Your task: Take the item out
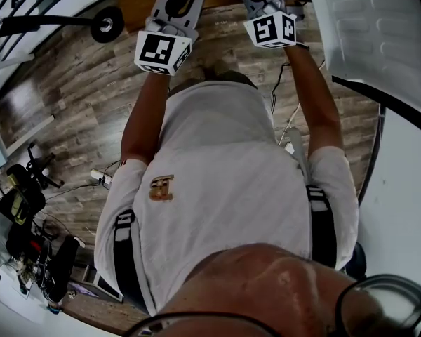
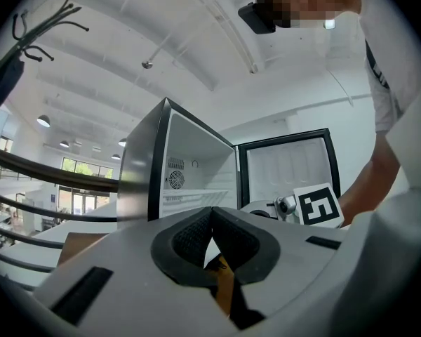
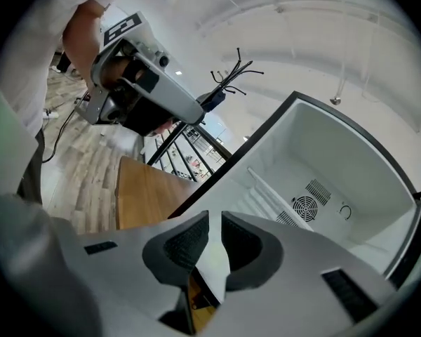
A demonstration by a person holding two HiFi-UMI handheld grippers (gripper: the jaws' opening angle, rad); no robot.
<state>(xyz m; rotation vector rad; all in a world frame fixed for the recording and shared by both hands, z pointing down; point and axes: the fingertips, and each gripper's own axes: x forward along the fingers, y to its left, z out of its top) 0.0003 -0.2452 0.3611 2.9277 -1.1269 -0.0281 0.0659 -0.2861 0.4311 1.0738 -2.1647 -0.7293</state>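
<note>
- the wooden floor (image 1: 77, 97) lies well below both claws.
- the small fridge (image 2: 189, 174) stands open ahead of the left claw. seen from the right claw it is ahead and to the right.
- the fridge door (image 2: 288, 167) is swung open, ahead and to the right of the left claw.
- the wooden table (image 3: 147, 195) is ahead and to the left of the right claw, next to the fridge.
- the left claw (image 2: 212, 209) has its pads meeting at the tips and holds nothing.
- the right claw (image 3: 215, 214) is narrow, its jaws almost together, and holds nothing.
- where the item is i cannot tell.
</note>
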